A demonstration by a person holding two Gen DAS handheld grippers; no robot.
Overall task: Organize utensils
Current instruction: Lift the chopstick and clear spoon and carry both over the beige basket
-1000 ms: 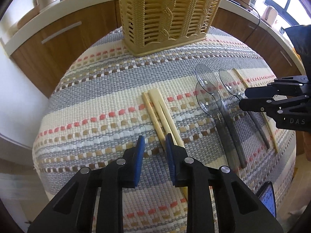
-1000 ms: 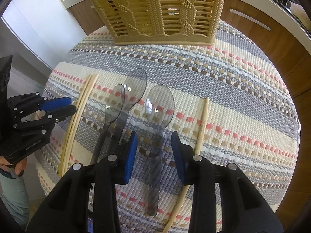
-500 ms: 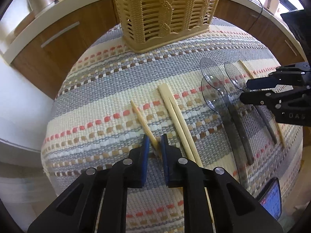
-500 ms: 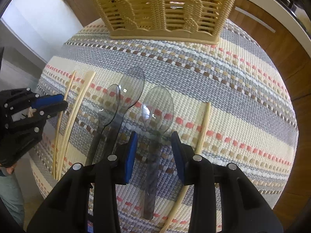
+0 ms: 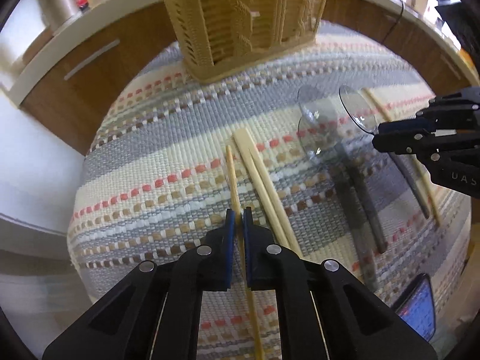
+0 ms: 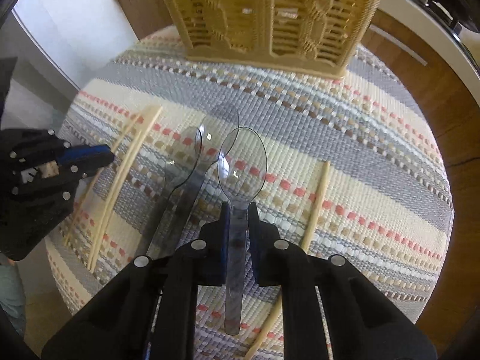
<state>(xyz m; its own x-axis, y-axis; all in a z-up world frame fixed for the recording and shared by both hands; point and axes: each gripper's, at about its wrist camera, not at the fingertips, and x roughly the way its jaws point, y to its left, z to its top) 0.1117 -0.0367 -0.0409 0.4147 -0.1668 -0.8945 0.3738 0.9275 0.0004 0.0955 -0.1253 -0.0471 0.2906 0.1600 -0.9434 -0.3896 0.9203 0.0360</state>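
My left gripper has its jaws closing, pads pressed on a single wooden chopstick that runs between them. A pair of chopsticks lies just to its right on the woven mat. My right gripper also has its jaws closing, and they pinch the handle of a clear plastic spoon, bowl pointing away. In the left wrist view that spoon tilts up off the mat at the right gripper. Two more clear spoons lie to the left of it. The left gripper shows at the far left.
A tan slatted utensil basket stands at the far edge of the striped mat. One lone chopstick lies right of the held spoon. A phone sits at the mat's near right corner. Wooden cabinets curve behind.
Both grippers have closed: the left on one chopstick, now separated from the pair, the right on the spoon's handle. The spoon's bowl has tipped up from the mat.
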